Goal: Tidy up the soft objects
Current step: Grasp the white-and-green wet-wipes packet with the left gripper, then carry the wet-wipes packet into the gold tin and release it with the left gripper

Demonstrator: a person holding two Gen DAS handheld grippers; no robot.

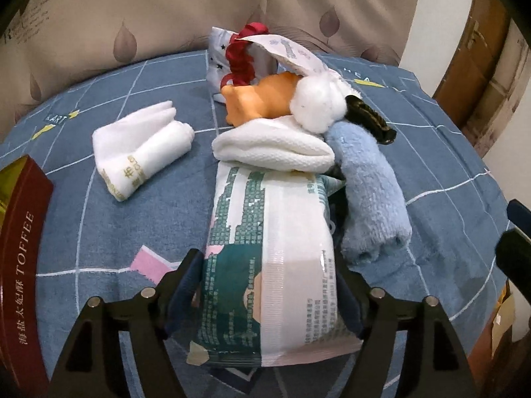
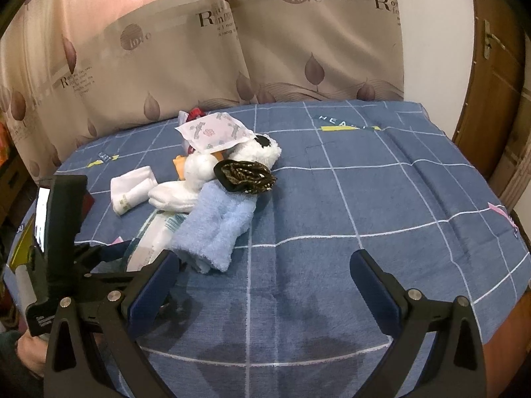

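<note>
My left gripper [image 1: 268, 285] is shut on a green-and-white tissue pack [image 1: 265, 248], its far end tucked under a folded white cloth [image 1: 275, 147]. A rolled light-blue towel [image 1: 371, 192] lies right of the pack. Behind are a white plush ball [image 1: 315, 102], an orange toy [image 1: 255, 99], a red ribbon [image 1: 240, 51] and a dark hair clip [image 1: 368, 117]. A rolled white towel [image 1: 142, 156] lies apart to the left. My right gripper [image 2: 265, 282] is open and empty above bare blue bedspread, right of the blue towel [image 2: 215, 229] and the tissue pack [image 2: 149, 242].
A red toffee tin [image 1: 20, 265] stands at the left edge. The pile [image 2: 225, 159] sits on a blue grid-patterned bedspread [image 2: 381, 199] against a beige curtain [image 2: 265, 49]. A wooden door [image 2: 491, 66] is at the right. A patterned white sachet [image 2: 212, 131] tops the pile.
</note>
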